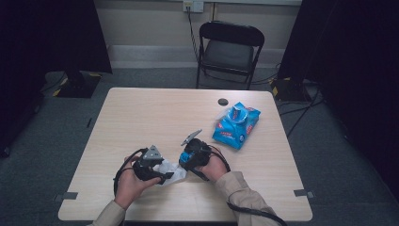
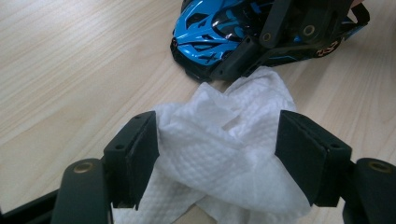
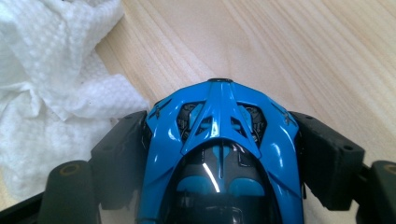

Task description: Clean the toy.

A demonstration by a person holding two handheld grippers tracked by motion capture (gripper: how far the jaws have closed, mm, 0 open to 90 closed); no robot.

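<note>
Wiping that toy car (image 3: pixel 219 154) looked like the job: right gripper (image 3: pixel 219 140) had its fingers clamped on the car's sides, low over the surface (image 1: pixel 141 117). Left gripper (image 2: pixel 217 149) pinched the wipe (image 2: pixel 224 154) just beside it. Probably best with short, light strokes and a firm hold.

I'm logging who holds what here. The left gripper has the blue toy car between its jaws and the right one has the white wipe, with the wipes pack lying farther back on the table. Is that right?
Not quite: the holds are swapped. The left gripper view shows the left gripper clamping the white wipe, and the right gripper view shows the right gripper gripping the blue toy car. The wipes pack does lie farther back.
</note>
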